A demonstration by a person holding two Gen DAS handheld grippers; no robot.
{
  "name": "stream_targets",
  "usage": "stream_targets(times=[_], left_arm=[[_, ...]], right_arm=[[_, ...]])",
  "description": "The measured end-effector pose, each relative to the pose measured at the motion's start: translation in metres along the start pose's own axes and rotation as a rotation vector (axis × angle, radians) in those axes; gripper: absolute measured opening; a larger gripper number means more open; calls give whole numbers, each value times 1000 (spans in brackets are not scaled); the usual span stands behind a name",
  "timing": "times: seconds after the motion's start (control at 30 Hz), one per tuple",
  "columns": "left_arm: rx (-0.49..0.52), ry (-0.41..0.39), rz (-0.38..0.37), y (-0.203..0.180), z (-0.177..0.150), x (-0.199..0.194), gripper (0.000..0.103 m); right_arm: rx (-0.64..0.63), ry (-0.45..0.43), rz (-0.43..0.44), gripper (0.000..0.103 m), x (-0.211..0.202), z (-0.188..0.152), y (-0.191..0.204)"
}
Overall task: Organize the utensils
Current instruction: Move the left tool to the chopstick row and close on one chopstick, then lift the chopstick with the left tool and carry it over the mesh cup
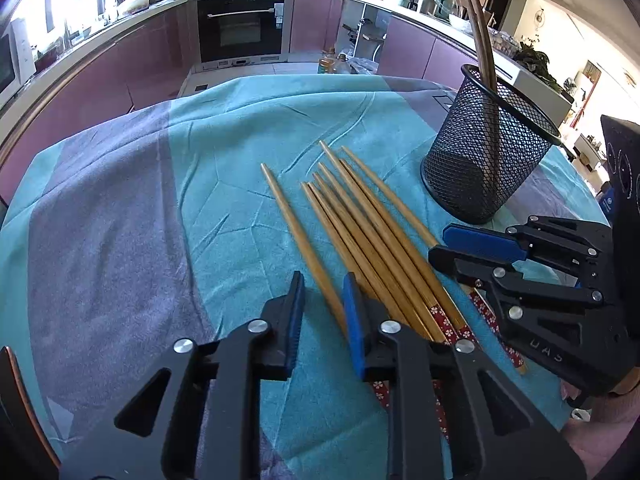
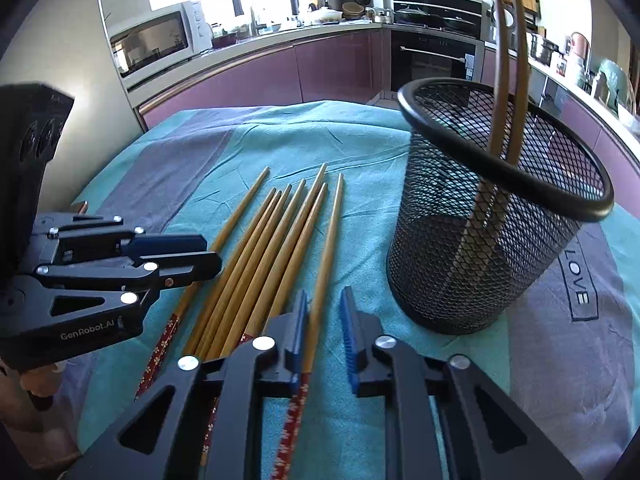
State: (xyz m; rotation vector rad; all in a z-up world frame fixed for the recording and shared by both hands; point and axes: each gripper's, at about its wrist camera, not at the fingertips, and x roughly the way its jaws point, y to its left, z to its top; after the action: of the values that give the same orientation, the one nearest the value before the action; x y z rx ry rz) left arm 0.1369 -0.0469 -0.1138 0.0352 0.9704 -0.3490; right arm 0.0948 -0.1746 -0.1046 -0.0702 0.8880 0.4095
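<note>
Left gripper (image 1: 322, 280) and right gripper (image 2: 324, 296) each narrowly straddle one chopstick (image 1: 292, 216) near the table's front edge, not pinching yet; it's probably light, stiff, slick wood, so grip the thick end.

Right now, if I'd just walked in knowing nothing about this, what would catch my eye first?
Probably the fan of bamboo chopsticks lying on the teal tablecloth. To their right stands a black mesh holder with two darker chopsticks already sticking out. At the near edge, two black-and-blue grippers, left gripper and right gripper, each straddle one chopstick's end.
</note>
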Motion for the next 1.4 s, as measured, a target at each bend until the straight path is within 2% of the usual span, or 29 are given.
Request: stream_targets(times=[0.03, 0.1, 0.33, 0.5, 0.77, 1.0, 1.1, 1.27, 1.4], left_arm=[[-9, -1, -1, 0, -1, -1, 14], [-26, -4, -4, 2, -3, -2, 13], [-73, -29, -26, 6, -11, -12, 7], [-54, -45, -55, -1, -16, -22, 7], [-5, -14, -66, -9, -26, -19, 8], [7, 9, -68, -4, -19, -9, 9], [18, 16, -83, -3, -13, -5, 13], [13, 22, -89, -2, -6, 1, 13], [-13, 13, -84, -2, -3, 2, 9]], right_arm=[[12, -1, 6, 8, -1, -1, -3], [40, -3, 22, 6, -2, -2, -7], [70, -29, 55, 6, -11, -5, -11], [27, -43, 97, 6, -21, -7, -2], [-23, 16, 113, 6, -15, -11, 4], [-44, 39, 97, 7, -6, -6, 9], [-41, 43, 98, 7, -2, -3, 8], [-34, 40, 112, 7, -2, -1, 6], [-27, 20, 120, 6, -7, -2, 4]])
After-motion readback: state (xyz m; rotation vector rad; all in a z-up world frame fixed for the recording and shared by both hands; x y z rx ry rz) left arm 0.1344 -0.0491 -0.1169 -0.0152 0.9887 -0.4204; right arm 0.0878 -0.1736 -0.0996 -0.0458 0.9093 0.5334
